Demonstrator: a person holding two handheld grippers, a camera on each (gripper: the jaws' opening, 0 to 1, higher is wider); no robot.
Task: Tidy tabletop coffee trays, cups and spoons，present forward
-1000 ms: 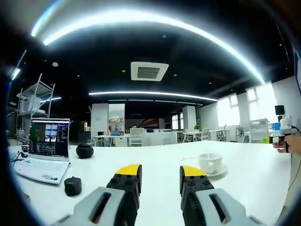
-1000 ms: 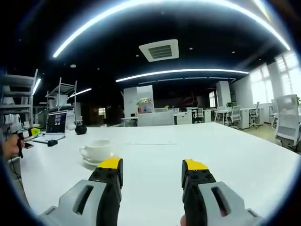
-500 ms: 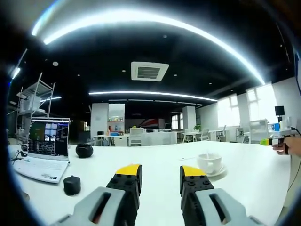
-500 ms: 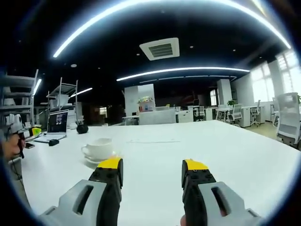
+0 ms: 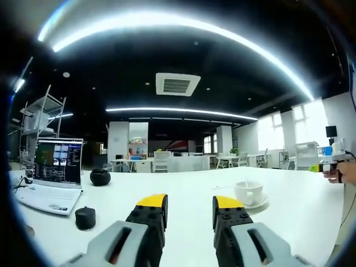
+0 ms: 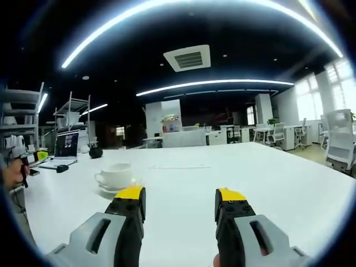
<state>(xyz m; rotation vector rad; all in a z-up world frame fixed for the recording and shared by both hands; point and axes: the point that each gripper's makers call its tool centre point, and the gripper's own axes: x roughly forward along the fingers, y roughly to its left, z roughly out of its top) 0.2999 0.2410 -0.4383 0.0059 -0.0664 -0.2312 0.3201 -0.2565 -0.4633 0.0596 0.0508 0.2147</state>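
Almost nothing has moved over the last second: your two grippers hold the same level pose above the table, and the cup sits where it was; only the right gripper view has wobbled slightly.

You have one white cup on one saucer to deal with. In the left gripper view it stands on the white table just ahead and to the right of your left gripper. In the right gripper view the same cup and saucer lie ahead and to the left of your right gripper. So the cup sits between your two hands, apart from both. I cannot make out a spoon or a tray clearly.

Other things on the table: one open laptop, one round black object behind it, and one small black puck in front of it, all to the left of your left gripper.

Your left gripper points forward, level over the tabletop, jaws spread well apart with bare table between the yellow tips; it grips nothing and touches nothing. Your right gripper is held the same way, jaws wide, nothing between them. A hand shows at the right edge of the left gripper view, and a hand at the left edge of the right gripper view.
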